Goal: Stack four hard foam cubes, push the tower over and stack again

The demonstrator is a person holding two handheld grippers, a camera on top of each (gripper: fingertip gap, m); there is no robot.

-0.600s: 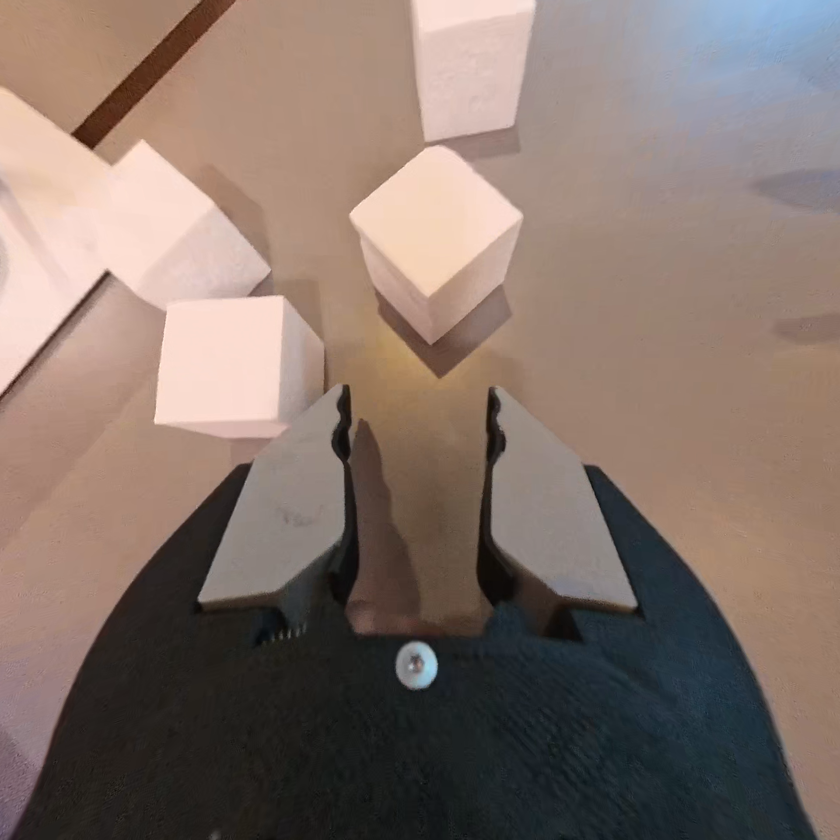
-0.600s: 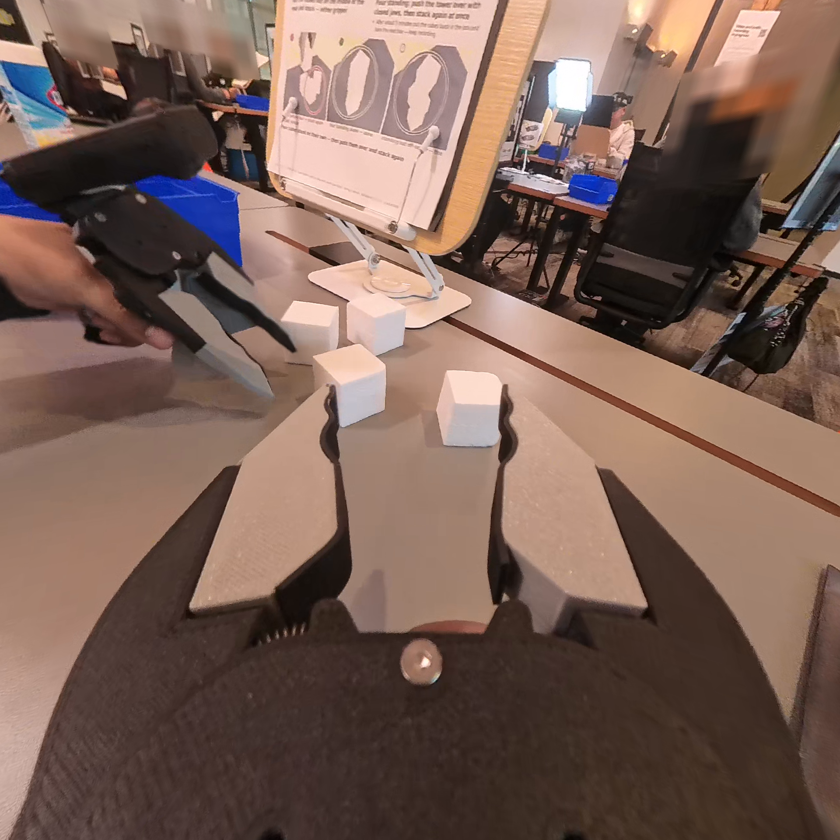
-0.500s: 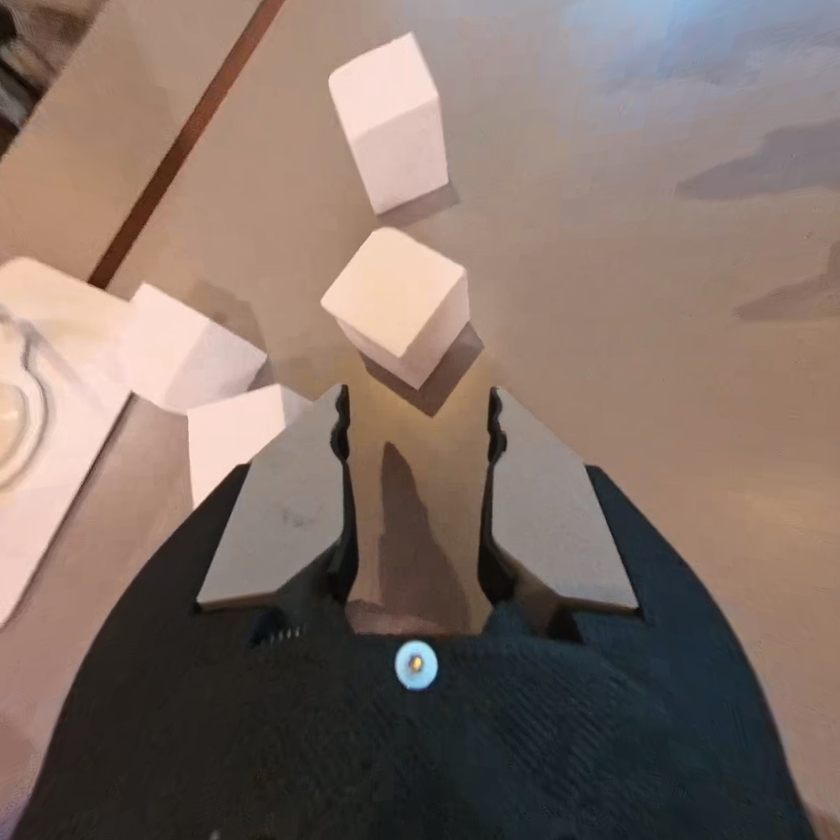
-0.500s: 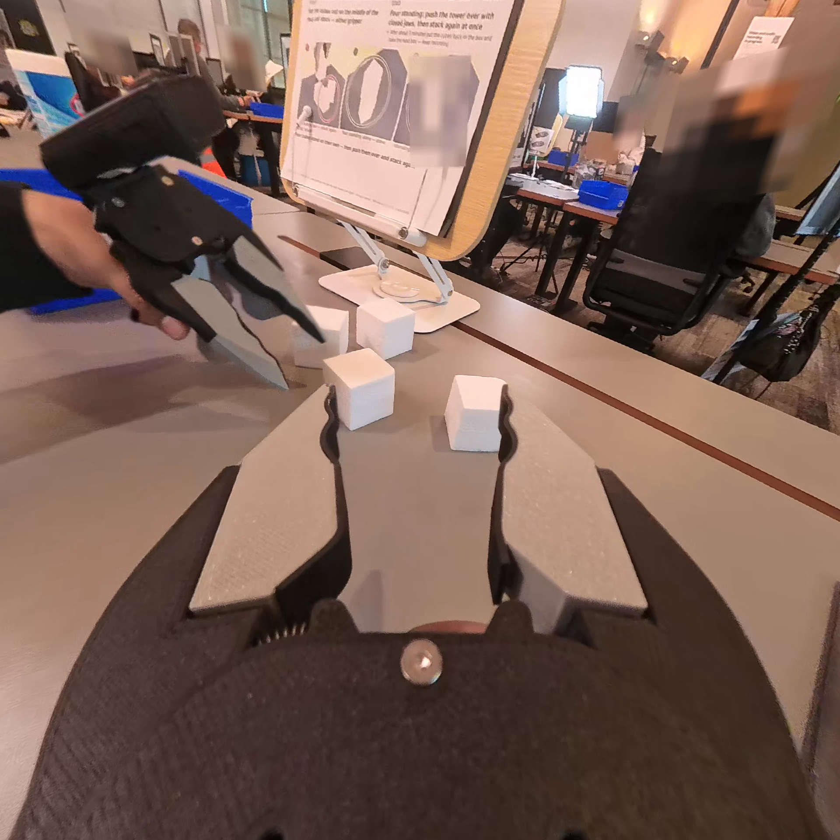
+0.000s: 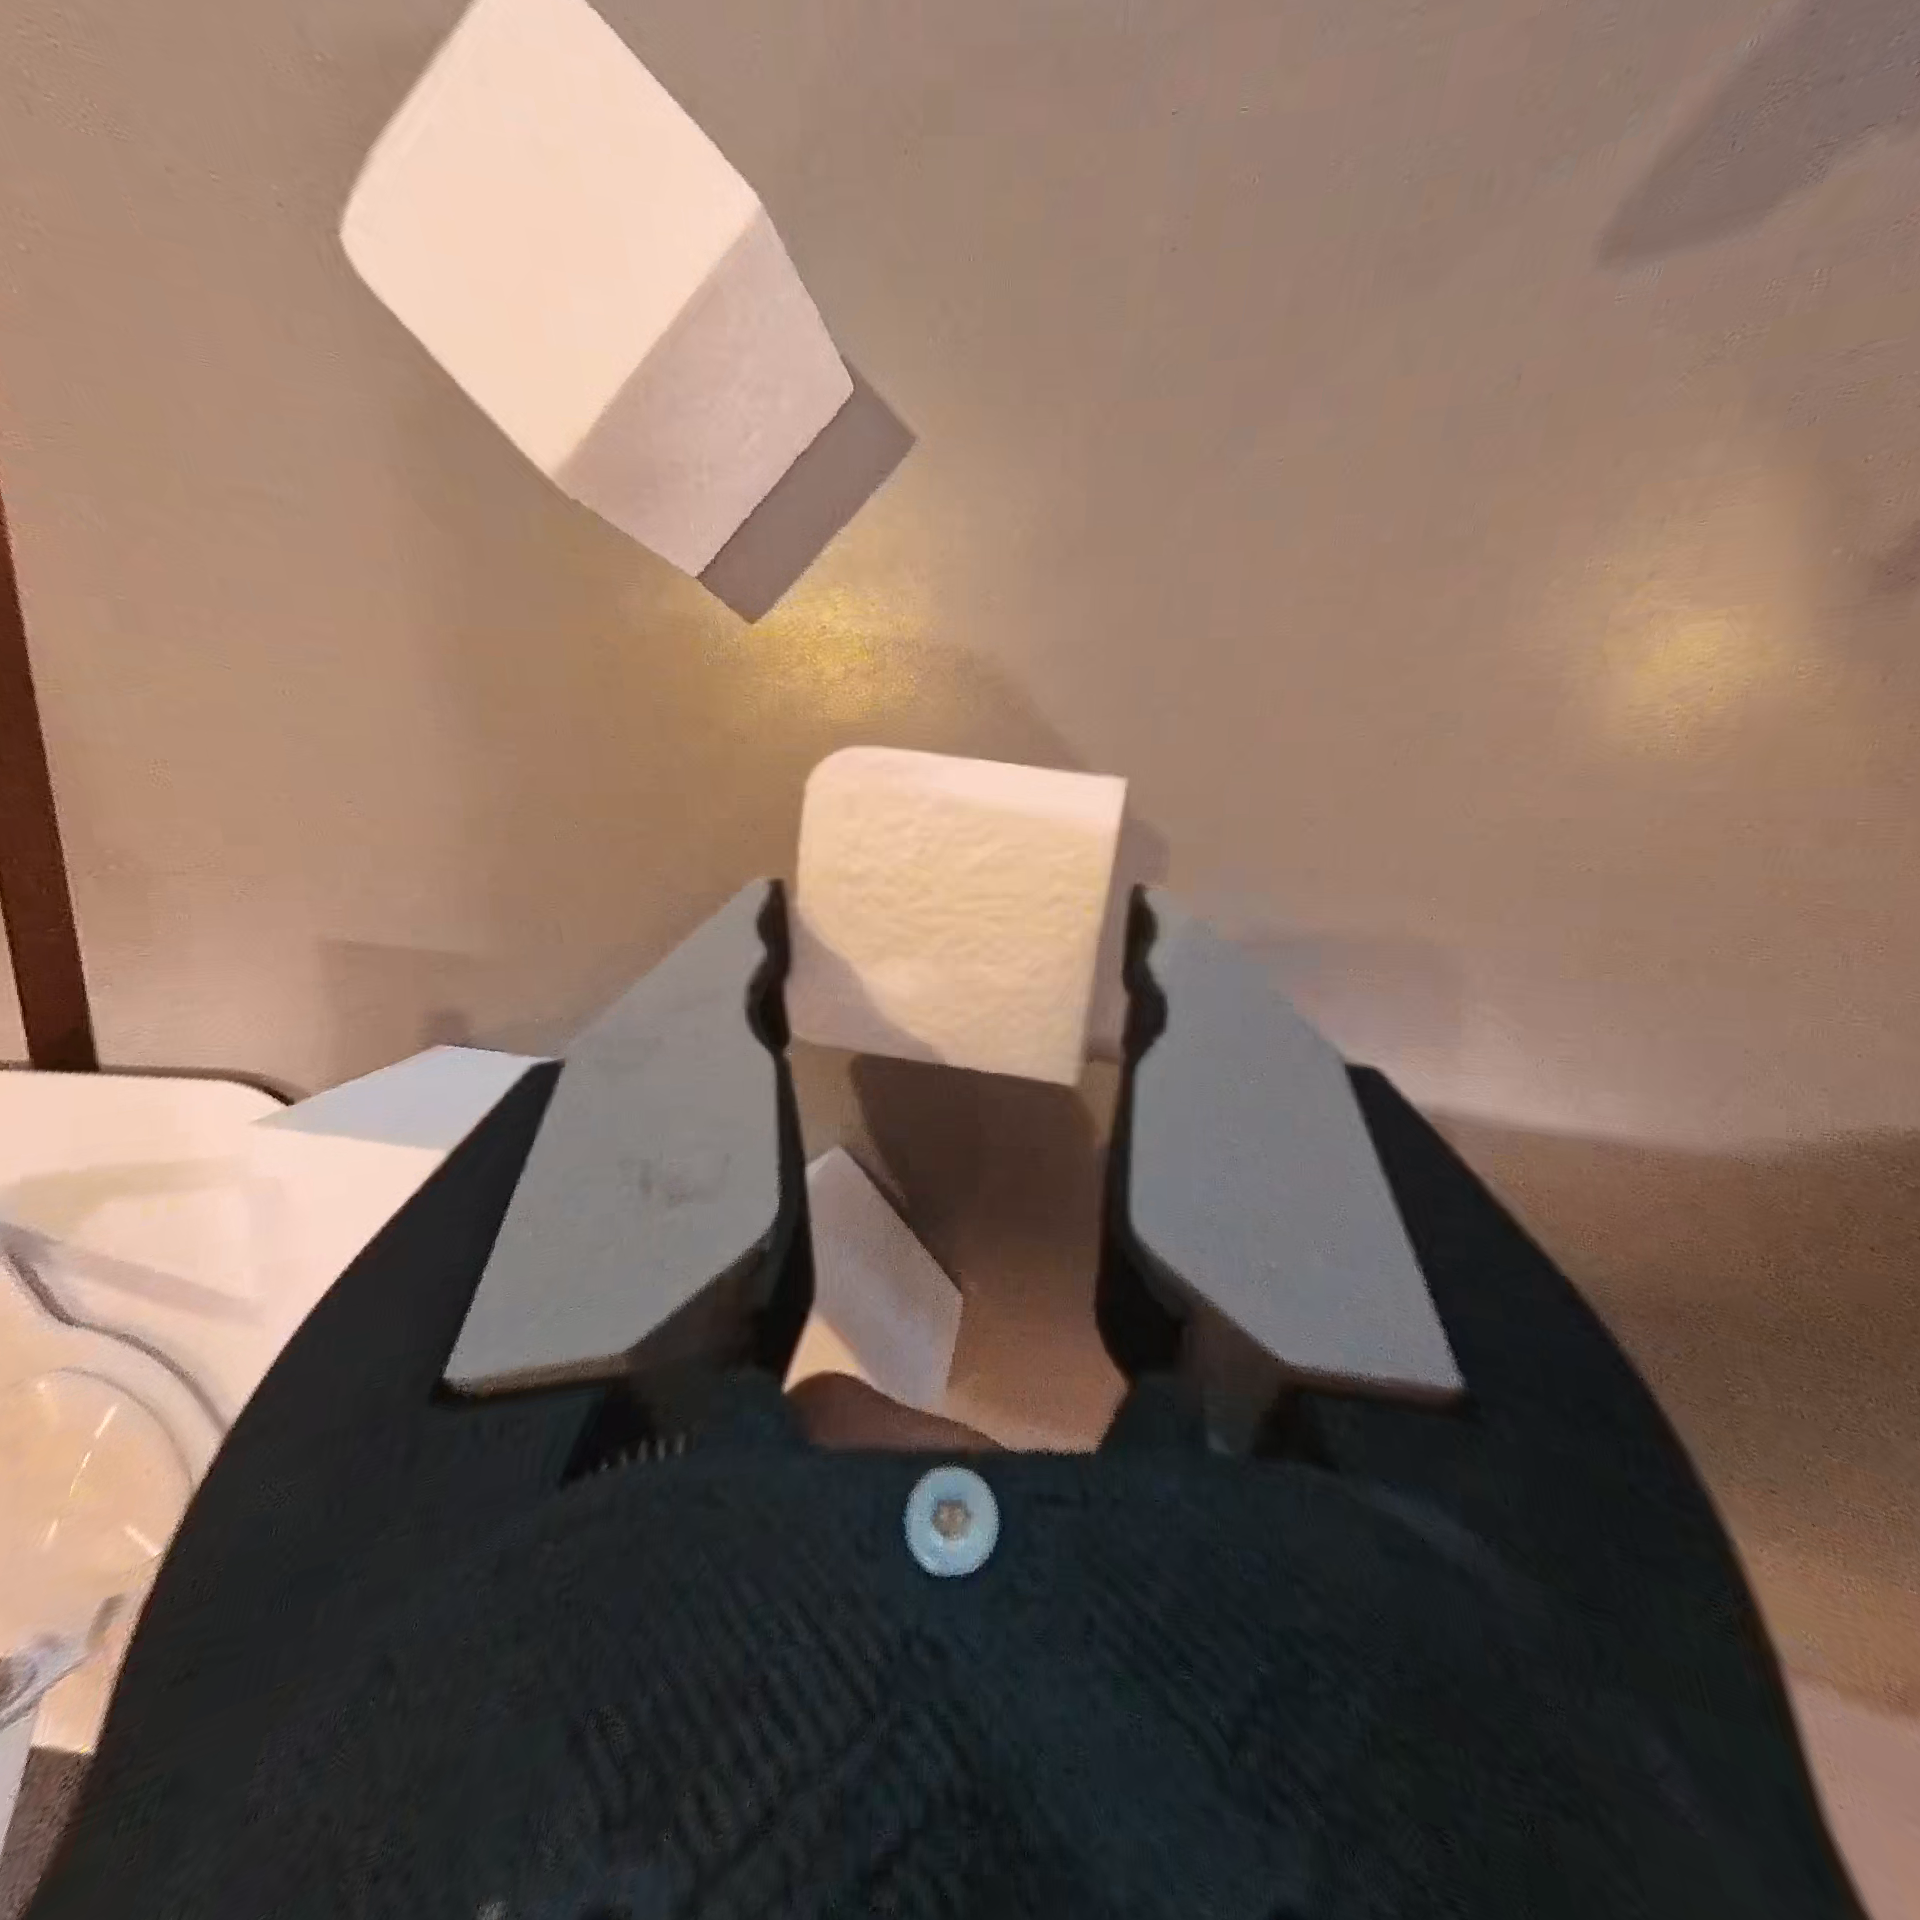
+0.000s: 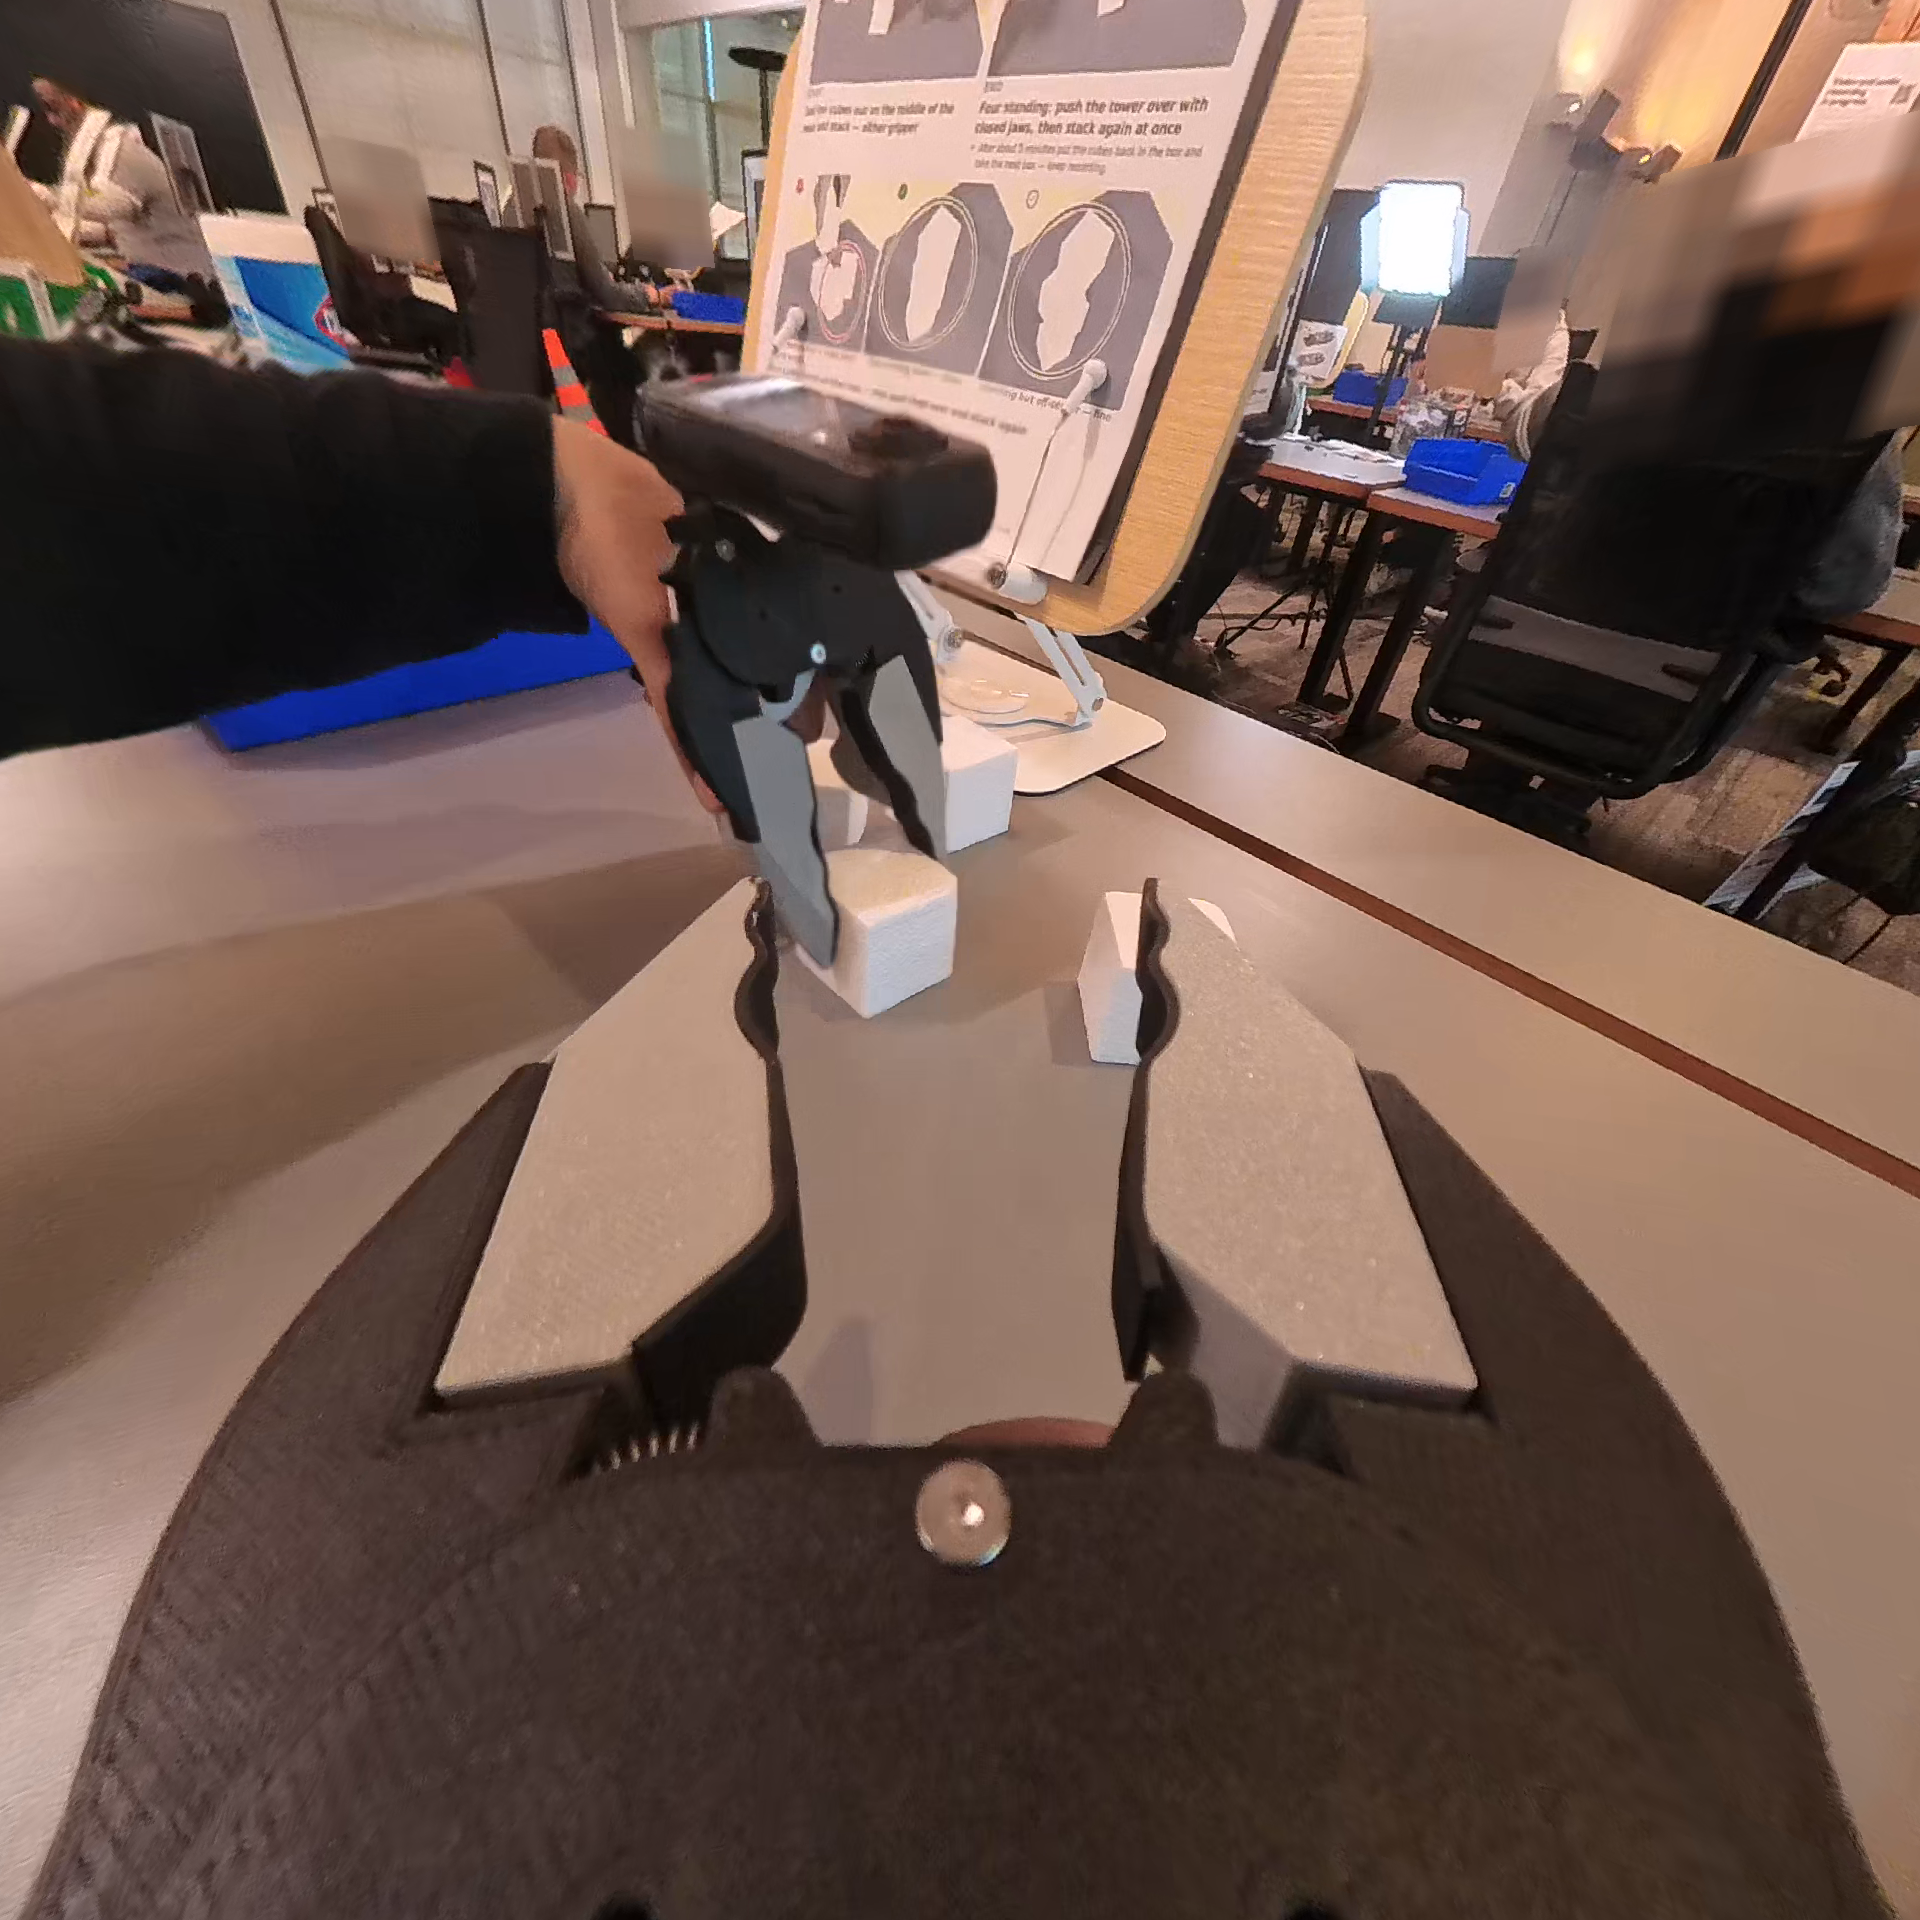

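simply white, pebbly-faced foam cubes (image 5: 951, 914)

A busy open workroom behind a long grey table

The grey tabletop (image 6: 1558, 1039) carried a dark brown seam (image 6: 1558, 997) along its length. A black mesh office chair (image 6: 1621, 644) stood past its far edge, with desks holding blue bins (image 6: 1455, 473) beyond. A bright panel light (image 6: 1418, 244) glowed on a stand, tall windows (image 6: 707, 114) lined the far wall, and warm wall lamps (image 6: 1605, 114) shone at upper right.
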